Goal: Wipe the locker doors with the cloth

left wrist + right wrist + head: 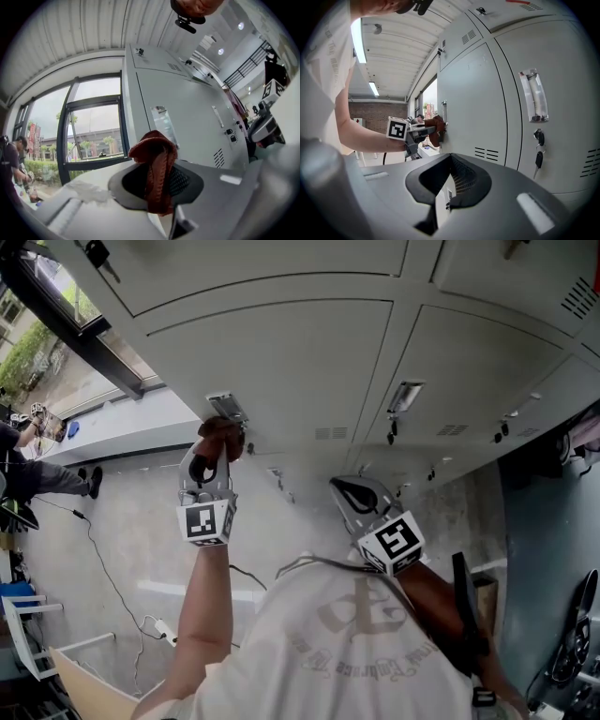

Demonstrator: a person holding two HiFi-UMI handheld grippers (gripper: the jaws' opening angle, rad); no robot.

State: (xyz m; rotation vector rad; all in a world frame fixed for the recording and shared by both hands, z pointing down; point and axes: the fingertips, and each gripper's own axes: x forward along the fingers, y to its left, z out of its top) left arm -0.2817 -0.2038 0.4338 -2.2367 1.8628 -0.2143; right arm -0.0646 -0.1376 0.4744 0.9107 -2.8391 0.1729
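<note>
A rust-red cloth (222, 432) is pinched in my left gripper (217, 442) and pressed against a grey locker door (281, 362), just below its recessed handle (225, 407). In the left gripper view the cloth (157, 173) hangs bunched between the jaws, with the locker door (187, 117) rising beyond it. My right gripper (356, 495) is held back from the lockers, jaws together with nothing in them. The right gripper view looks along the doors (473, 108) to the left gripper (423, 130) and the cloth (432, 125).
The neighbouring door has its own handle (534, 96) with keys (539, 150) hanging in the lock. A large window (56, 315) and a person (23, 474) are at the left. A cable (103, 568) trails over the floor. A dark bag (562, 634) lies at the right.
</note>
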